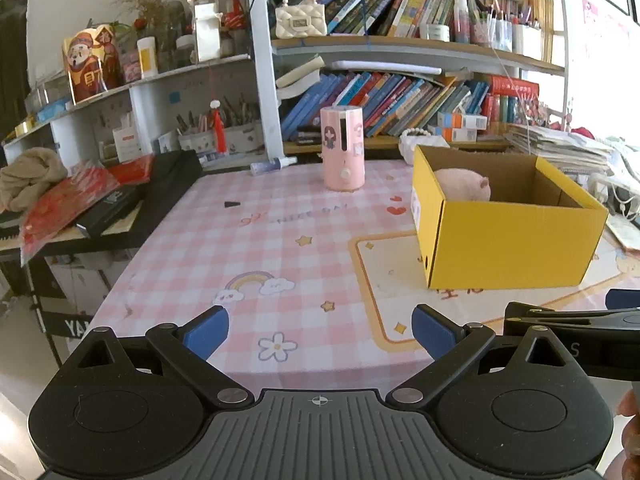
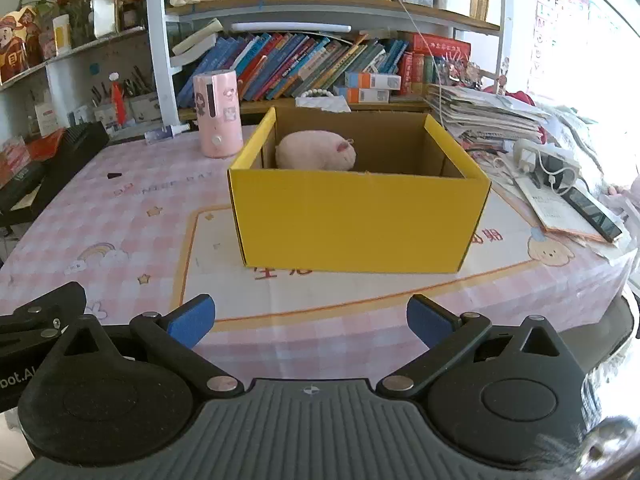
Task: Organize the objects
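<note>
One pink plush pig (image 2: 316, 150) inside yellow box (image 2: 356, 224)

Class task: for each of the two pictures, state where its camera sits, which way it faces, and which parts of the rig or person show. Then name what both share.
Left wrist: on the open left hand-held gripper, facing the pink checked tablecloth; the right hand-held gripper's edge shows at right.
Right wrist: on the open right hand-held gripper, facing the yellow cardboard box.
Shared: box, pink plush toy, pink cylindrical container.
</note>
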`<move>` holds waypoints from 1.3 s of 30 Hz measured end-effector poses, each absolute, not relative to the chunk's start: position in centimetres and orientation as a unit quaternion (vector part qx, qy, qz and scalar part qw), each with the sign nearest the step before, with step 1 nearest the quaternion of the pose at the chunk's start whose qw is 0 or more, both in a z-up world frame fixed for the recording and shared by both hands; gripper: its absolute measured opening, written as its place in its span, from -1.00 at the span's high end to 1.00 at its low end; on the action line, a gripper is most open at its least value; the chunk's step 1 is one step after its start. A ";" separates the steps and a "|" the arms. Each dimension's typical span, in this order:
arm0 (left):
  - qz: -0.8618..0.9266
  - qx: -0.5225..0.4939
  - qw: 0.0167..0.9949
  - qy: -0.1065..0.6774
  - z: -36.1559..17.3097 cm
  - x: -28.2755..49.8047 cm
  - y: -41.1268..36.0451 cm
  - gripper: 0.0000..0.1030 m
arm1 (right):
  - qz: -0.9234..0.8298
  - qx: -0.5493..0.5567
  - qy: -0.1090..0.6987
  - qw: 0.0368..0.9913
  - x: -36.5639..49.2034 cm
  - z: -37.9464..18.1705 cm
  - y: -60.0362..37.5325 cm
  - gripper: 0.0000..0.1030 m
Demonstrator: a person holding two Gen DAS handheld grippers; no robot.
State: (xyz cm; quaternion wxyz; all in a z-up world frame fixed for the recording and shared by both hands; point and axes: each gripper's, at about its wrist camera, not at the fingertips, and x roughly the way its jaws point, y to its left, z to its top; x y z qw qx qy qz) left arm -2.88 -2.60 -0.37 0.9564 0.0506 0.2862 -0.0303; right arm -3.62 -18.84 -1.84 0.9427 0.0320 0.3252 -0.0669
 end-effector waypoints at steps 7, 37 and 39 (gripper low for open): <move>-0.024 0.055 0.954 0.294 -0.5 -3.2 -2.3 -0.93 | -0.070 0.031 0.329 0.941 -4.0 -2.1 -18.5 -1.00; 0.006 0.051 0.948 0.314 -0.8 -3.4 -2.7 -1.00 | -0.080 0.022 0.325 0.942 -4.8 -2.3 -18.4 -1.00; 0.005 0.050 0.948 0.315 -0.8 -3.4 -2.6 -1.00 | -0.080 0.022 0.326 0.942 -4.8 -2.3 -18.4 -1.00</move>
